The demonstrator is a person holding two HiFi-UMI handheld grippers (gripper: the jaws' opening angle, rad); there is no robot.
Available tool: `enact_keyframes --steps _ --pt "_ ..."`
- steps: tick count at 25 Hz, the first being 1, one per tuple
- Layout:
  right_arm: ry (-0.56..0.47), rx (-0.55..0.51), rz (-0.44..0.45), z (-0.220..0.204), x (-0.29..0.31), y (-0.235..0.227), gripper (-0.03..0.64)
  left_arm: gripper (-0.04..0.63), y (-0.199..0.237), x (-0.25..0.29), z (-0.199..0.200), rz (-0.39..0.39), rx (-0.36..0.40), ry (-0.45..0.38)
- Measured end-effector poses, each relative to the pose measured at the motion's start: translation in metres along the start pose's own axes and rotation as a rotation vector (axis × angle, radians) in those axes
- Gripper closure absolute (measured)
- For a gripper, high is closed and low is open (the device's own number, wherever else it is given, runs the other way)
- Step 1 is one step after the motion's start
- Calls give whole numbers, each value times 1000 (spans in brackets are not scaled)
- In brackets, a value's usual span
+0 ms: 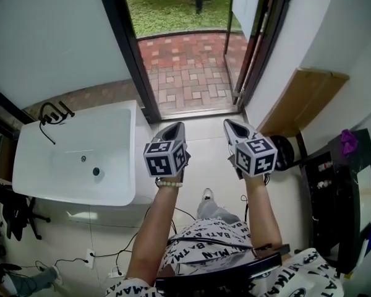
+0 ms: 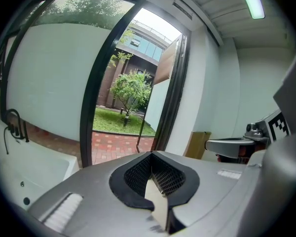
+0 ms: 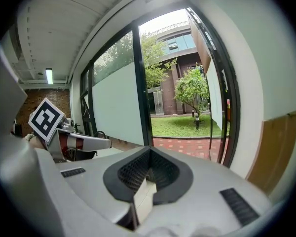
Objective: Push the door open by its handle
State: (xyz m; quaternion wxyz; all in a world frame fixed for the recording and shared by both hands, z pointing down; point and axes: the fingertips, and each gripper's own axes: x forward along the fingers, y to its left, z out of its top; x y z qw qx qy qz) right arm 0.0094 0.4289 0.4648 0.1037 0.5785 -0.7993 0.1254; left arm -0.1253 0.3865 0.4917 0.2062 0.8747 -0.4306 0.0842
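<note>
The glass door (image 1: pixel 252 8) stands swung outward at the right side of the doorway, its frosted panel in a dark frame. A thin dark upright bar (image 1: pixel 227 23) runs along it; whether this is the handle I cannot tell. Red brick paving (image 1: pixel 185 67) and lawn show through the opening. My left gripper (image 1: pixel 172 129) and right gripper (image 1: pixel 230 125) are held side by side in front of the threshold, pointing at the doorway and touching nothing. The jaws of each meet with nothing between them, as seen in the left gripper view (image 2: pixel 153 181) and the right gripper view (image 3: pixel 147 179).
A white basin (image 1: pixel 117 166) with a black tap (image 1: pixel 52 113) stands at the left. A fixed frosted pane (image 1: pixel 55 36) fills the wall left of the doorway. Cardboard (image 1: pixel 303 101) leans on the right wall beside a black rack (image 1: pixel 340 190). Cables (image 1: pixel 111 252) lie on the floor.
</note>
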Motion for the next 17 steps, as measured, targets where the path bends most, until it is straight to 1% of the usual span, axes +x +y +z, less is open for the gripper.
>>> enact_keyframes --steps 7,11,17 --pt "3 -4 7 5 9 -11 617 609 0 14 3 6 -13 0" --pt "-1 -3 9 4 9 -11 617 609 2 14 1 9 -14 -2" --pt "4 -5 8 13 19 -7 617 609 10 17 9 4 -22 4"
